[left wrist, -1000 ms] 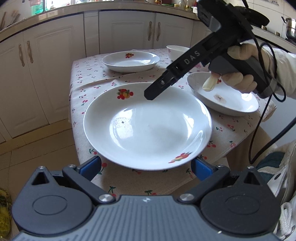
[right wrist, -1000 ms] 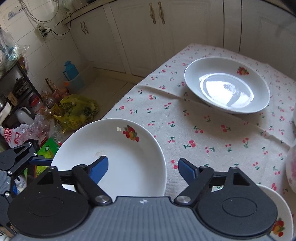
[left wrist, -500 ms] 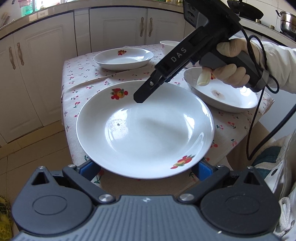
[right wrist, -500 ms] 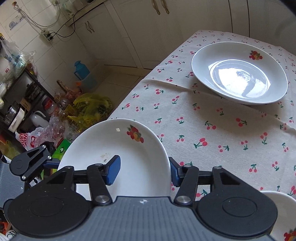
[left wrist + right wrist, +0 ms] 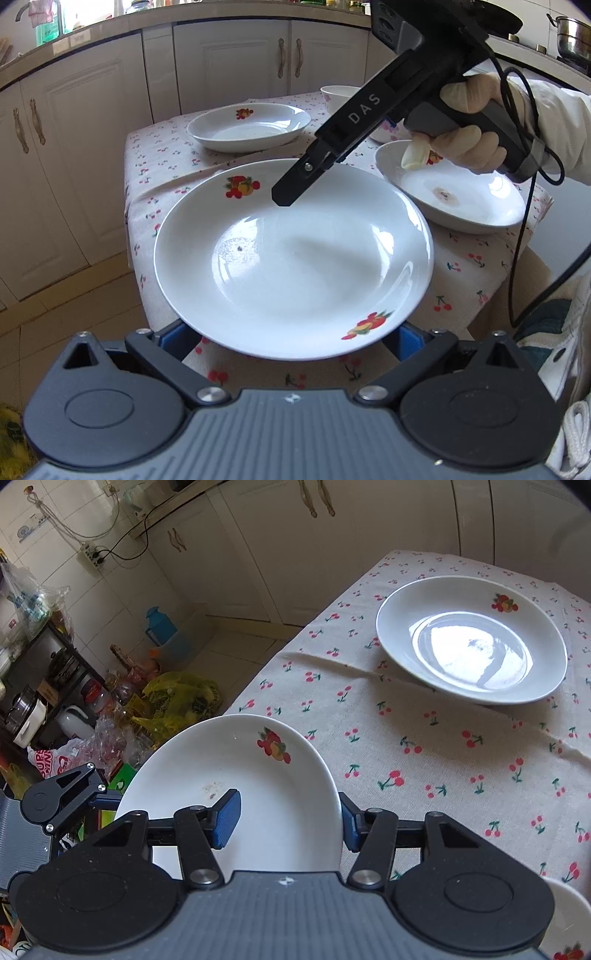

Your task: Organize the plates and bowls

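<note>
A white plate with fruit prints (image 5: 295,258) hangs tilted just off the table's near-left corner. My right gripper (image 5: 288,823) is shut on its rim, one blue pad (image 5: 225,819) inside the dish and the other under the outer edge. In the left wrist view the right gripper (image 5: 291,192) reaches down onto the plate's far rim. My left gripper (image 5: 291,332) stands open and wide, its pads half hidden under the plate's near rim. A matching plate (image 5: 472,638) rests at the table's far side.
A third plate (image 5: 454,192) with a brown stain lies on the cherry-print tablecloth (image 5: 166,173) under the gloved hand (image 5: 469,147). A white bowl (image 5: 340,98) stands behind. Bags and clutter (image 5: 166,698) cover the floor left of the table. Cabinets (image 5: 236,66) line the back.
The right jaws closed onto the plate's rim. The plate rose off the cloth and came nearer the left camera, over the left pads. The left jaws kept their width.
</note>
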A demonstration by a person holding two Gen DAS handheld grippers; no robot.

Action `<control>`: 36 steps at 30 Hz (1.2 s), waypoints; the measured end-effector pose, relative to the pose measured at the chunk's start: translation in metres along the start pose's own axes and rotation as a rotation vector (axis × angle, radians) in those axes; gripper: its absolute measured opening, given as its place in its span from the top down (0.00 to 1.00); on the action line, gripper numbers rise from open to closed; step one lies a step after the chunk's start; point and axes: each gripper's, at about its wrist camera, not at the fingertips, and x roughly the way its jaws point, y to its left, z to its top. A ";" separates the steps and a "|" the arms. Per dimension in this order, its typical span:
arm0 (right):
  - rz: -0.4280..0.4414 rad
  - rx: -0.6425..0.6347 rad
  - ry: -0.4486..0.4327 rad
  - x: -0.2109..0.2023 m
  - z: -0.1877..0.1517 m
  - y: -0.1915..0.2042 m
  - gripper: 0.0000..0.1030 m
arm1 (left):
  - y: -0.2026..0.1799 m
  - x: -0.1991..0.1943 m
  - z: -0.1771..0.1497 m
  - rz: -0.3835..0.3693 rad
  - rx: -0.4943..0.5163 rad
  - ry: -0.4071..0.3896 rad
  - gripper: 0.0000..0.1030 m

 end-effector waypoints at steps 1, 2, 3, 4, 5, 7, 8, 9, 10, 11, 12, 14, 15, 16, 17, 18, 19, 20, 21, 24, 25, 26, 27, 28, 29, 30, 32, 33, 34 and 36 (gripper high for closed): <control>-0.006 0.000 -0.005 -0.001 0.002 -0.001 0.41 | 0.002 0.002 0.003 -0.005 0.002 -0.002 0.01; -0.013 -0.002 -0.010 -0.001 0.003 -0.003 0.41 | 0.004 0.004 0.005 -0.008 0.003 -0.005 0.01; -0.020 -0.003 -0.017 -0.002 0.006 -0.004 0.41 | 0.005 0.006 0.007 -0.010 0.006 -0.009 0.01; -0.026 -0.001 -0.024 -0.003 0.007 -0.006 0.41 | 0.007 0.008 0.010 -0.012 0.010 -0.013 0.01; -0.030 0.002 -0.030 -0.004 0.010 -0.008 0.41 | 0.008 0.010 0.012 -0.013 0.015 -0.017 0.01; -0.035 0.009 -0.041 -0.005 0.013 -0.013 0.41 | 0.010 0.015 0.016 -0.016 0.024 -0.021 0.01; -0.040 0.011 -0.043 -0.005 0.015 -0.015 0.41 | 0.011 0.017 0.017 -0.018 0.028 -0.023 0.01; -0.045 0.014 -0.046 -0.005 0.016 -0.017 0.41 | 0.012 0.019 0.019 -0.020 0.032 -0.023 0.01; -0.051 0.016 -0.049 -0.004 0.017 -0.018 0.41 | 0.013 0.022 0.020 -0.021 0.035 -0.024 0.01; -0.056 0.017 -0.051 -0.004 0.018 -0.020 0.41 | 0.014 0.024 0.021 -0.022 0.037 -0.025 0.01; -0.060 0.020 -0.053 -0.003 0.018 -0.022 0.41 | 0.015 0.027 0.022 -0.025 0.037 -0.025 0.01; -0.062 0.030 -0.057 -0.001 0.020 -0.026 0.41 | 0.017 0.031 0.023 -0.031 0.034 -0.023 0.01; -0.064 0.035 -0.056 -0.001 0.021 -0.027 0.41 | 0.017 0.032 0.023 -0.033 0.035 -0.023 0.01; -0.065 0.040 -0.056 0.000 0.021 -0.029 0.41 | 0.018 0.034 0.023 -0.035 0.036 -0.022 0.01; -0.068 0.044 -0.054 0.001 0.021 -0.031 0.41 | 0.018 0.035 0.023 -0.036 0.037 -0.021 0.01; -0.070 0.045 -0.053 0.002 0.021 -0.032 0.41 | 0.019 0.037 0.025 -0.038 0.038 -0.019 0.01; -0.071 0.047 -0.054 0.002 0.022 -0.033 0.41 | 0.020 0.039 0.025 -0.039 0.039 -0.019 0.01; -0.073 0.051 -0.054 0.002 0.022 -0.035 0.41 | 0.021 0.041 0.026 -0.041 0.041 -0.018 0.01; -0.076 0.054 -0.054 0.003 0.022 -0.036 0.41 | 0.022 0.043 0.027 -0.042 0.043 -0.017 0.01; -0.087 0.058 -0.053 0.004 0.023 -0.038 0.41 | 0.024 0.047 0.029 -0.048 0.045 -0.015 0.01; -0.090 0.059 -0.052 0.005 0.022 -0.039 0.41 | 0.024 0.048 0.030 -0.049 0.046 -0.015 0.01; -0.093 0.058 -0.052 0.006 0.023 -0.040 0.41 | 0.025 0.049 0.030 -0.049 0.047 -0.015 0.01; -0.095 0.060 -0.053 0.006 0.023 -0.041 0.41 | 0.025 0.049 0.030 -0.049 0.048 -0.017 0.01; -0.096 0.065 -0.054 0.007 0.023 -0.042 0.41 | 0.026 0.050 0.031 -0.049 0.049 -0.019 0.01; -0.097 0.069 -0.054 0.007 0.023 -0.043 0.41 | 0.026 0.050 0.031 -0.049 0.051 -0.020 0.01; -0.097 0.073 -0.053 0.008 0.023 -0.044 0.41 | 0.026 0.051 0.032 -0.047 0.054 -0.021 0.01; -0.099 0.074 -0.051 0.008 0.022 -0.045 0.41 | 0.026 0.052 0.033 -0.043 0.066 -0.020 0.01; -0.100 0.070 -0.052 0.008 0.022 -0.045 0.41 | 0.026 0.052 0.033 -0.042 0.069 -0.019 0.01; -0.102 0.067 -0.054 0.008 0.022 -0.045 0.41 | 0.027 0.053 0.034 -0.042 0.070 -0.019 0.01; -0.108 0.062 -0.055 0.008 0.021 -0.045 0.40 | 0.027 0.053 0.034 -0.041 0.074 -0.022 0.01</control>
